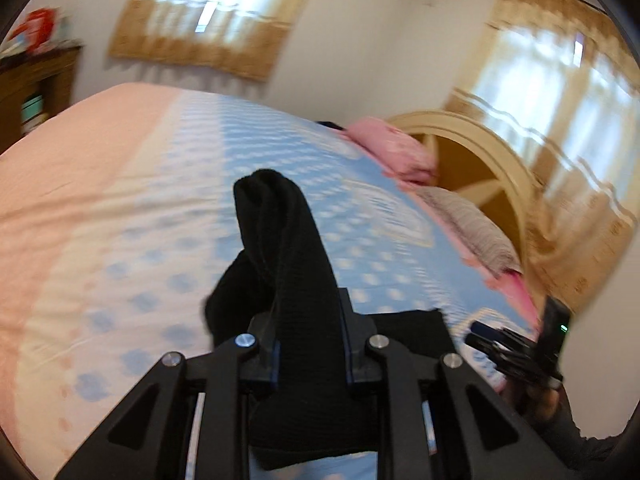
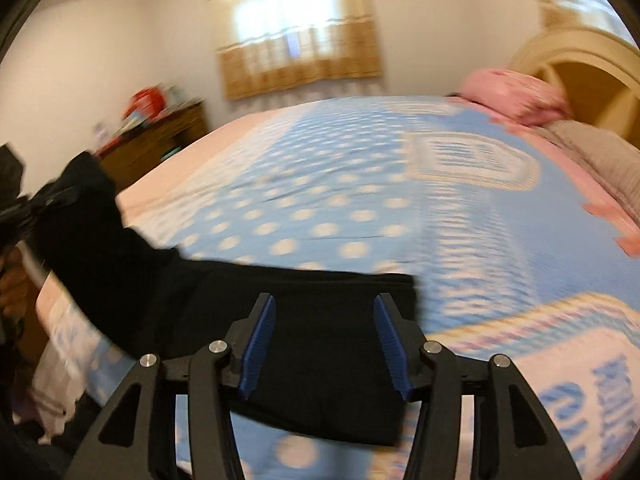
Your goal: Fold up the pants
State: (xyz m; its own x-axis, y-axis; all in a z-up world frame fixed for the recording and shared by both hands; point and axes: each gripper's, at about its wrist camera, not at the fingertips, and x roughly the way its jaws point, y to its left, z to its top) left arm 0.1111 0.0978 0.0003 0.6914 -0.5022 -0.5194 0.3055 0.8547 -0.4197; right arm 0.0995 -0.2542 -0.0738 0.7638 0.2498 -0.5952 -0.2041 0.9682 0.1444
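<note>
The black pants (image 2: 320,344) lie folded on the blue dotted bedspread (image 2: 360,184) near the bed's front edge. One end is lifted to the left. My left gripper (image 1: 308,320) is shut on that bunched end of the pants (image 1: 288,248), which sticks up between its fingers. It shows at the left of the right wrist view (image 2: 24,208), holding the cloth up. My right gripper (image 2: 324,320) is open, with its blue pads (image 2: 260,336) spread just above the flat part of the pants. It shows at the right of the left wrist view (image 1: 516,352).
A pink pillow (image 2: 516,96) and a grey pillow (image 2: 600,160) lie by the cream headboard (image 2: 580,64) at the right. A wooden dresser (image 2: 160,140) with clutter stands beyond the bed's left side. Curtained windows are behind.
</note>
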